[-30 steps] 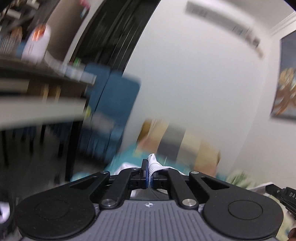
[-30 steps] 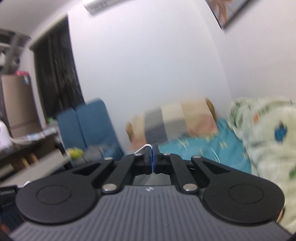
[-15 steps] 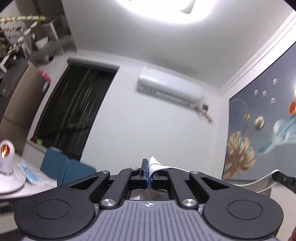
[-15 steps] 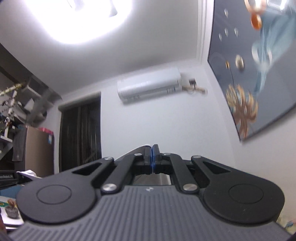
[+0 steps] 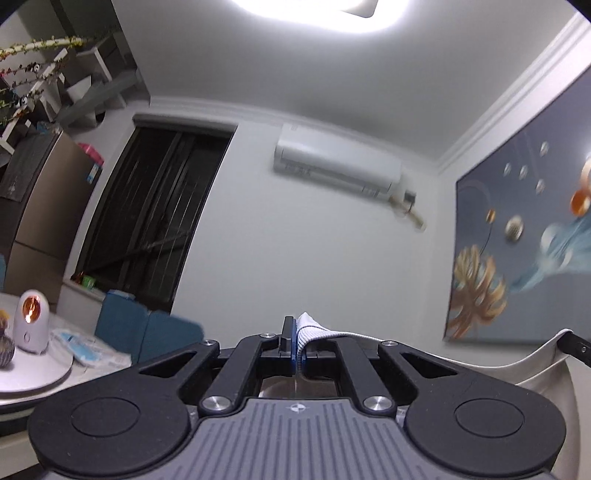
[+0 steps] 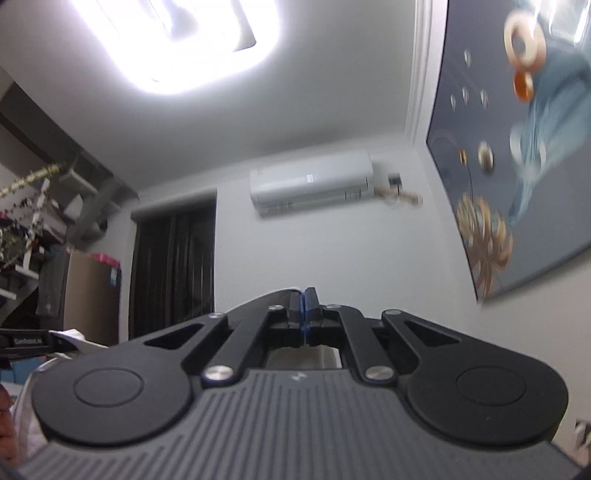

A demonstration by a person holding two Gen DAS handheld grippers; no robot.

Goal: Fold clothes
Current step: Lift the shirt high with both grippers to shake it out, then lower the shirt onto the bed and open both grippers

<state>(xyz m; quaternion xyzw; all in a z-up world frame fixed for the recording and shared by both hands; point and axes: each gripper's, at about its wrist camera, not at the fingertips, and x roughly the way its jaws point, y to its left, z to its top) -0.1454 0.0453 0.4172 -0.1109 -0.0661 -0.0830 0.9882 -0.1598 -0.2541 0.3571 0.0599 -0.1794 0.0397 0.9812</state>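
White walls, bright ceiling light (image 5: 314,11), AC unit (image 5: 338,168) up beside a dark window (image 5: 155,214), big painting (image 5: 524,251) on the right wall.

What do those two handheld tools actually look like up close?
Both match: the left tool and right tool have matte black linkage arms with silver rivets, round black discs either side, a ribbed grey body bearing a small emblem, and blue pads lining the fingertips.

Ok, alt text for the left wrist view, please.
The black left gripper is shut on a white ribbed garment, whose edge stretches right toward the other gripper's tip. Both point up at a white wall-mounted air conditioner.
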